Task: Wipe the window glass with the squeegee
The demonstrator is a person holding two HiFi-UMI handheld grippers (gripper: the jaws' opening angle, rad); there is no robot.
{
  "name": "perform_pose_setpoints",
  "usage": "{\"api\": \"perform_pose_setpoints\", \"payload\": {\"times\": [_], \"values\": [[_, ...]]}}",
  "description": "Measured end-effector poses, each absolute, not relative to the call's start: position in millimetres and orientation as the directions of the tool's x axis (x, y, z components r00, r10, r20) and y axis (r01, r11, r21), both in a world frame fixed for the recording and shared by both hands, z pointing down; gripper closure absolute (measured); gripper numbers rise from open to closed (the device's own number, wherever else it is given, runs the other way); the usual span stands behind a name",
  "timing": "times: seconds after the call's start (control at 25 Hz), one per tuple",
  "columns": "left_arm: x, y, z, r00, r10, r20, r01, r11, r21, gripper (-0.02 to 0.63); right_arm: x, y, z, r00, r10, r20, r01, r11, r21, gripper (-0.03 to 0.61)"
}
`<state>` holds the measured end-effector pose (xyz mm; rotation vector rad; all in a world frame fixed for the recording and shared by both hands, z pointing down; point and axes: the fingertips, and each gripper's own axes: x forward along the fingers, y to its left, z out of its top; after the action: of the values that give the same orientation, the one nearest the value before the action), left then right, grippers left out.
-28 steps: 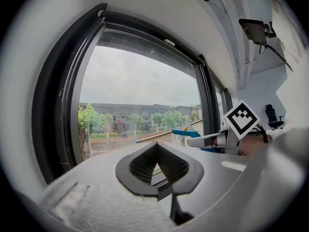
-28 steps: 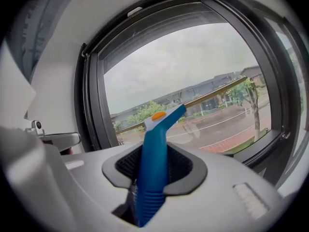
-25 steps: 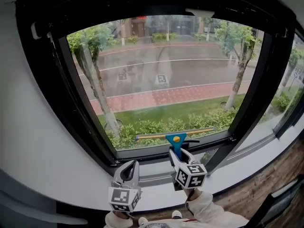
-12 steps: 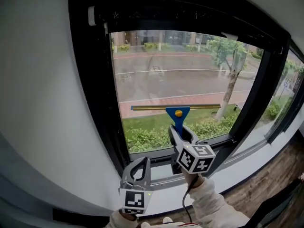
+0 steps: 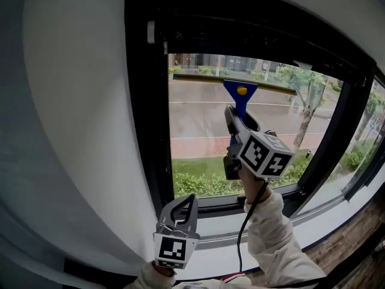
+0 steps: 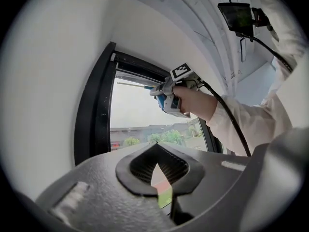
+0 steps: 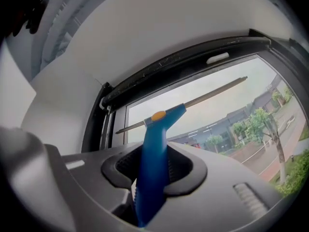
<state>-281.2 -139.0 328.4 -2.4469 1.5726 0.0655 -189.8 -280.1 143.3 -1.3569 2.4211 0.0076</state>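
Note:
The squeegee has a blue handle, a yellow knob and a long thin blade. Its blade lies against the window glass near the top of the pane. My right gripper is shut on the blue handle and is raised high in front of the glass. In the right gripper view the squeegee stands up between the jaws, its blade slanting across the top of the glass. My left gripper hangs low by the sill, shut and holding nothing. The left gripper view shows its jaws closed, the right gripper far above.
A black window frame borders the pane on the left and top. The white wall fills the left side. A white sill runs below the glass. A black cable hangs from my right gripper along the sleeve.
My right gripper has carried the squeegee from the bottom of the pane up to its top. The head view has swung left. The left gripper stayed low by the sill.

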Motion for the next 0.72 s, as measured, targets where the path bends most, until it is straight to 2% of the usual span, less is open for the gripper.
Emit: {"api": "perform_pose_setpoints", "payload": {"times": [0.32, 0.72], "values": [[-283, -140, 320, 0.402, -0.895, -0.192, -0.913, -0.375, -0.163, 0.614, -205, -299, 96, -0.482, -0.801, -0.356, -0.817, 0.558, -0.149, 0.453], [-281, -148, 331, 0.387, -0.908, -0.163, -0.918, -0.364, -0.156, 0.614, -209, -318, 130, -0.502, -0.817, -0.282, -0.814, 0.557, -0.166, 0.453]]}}
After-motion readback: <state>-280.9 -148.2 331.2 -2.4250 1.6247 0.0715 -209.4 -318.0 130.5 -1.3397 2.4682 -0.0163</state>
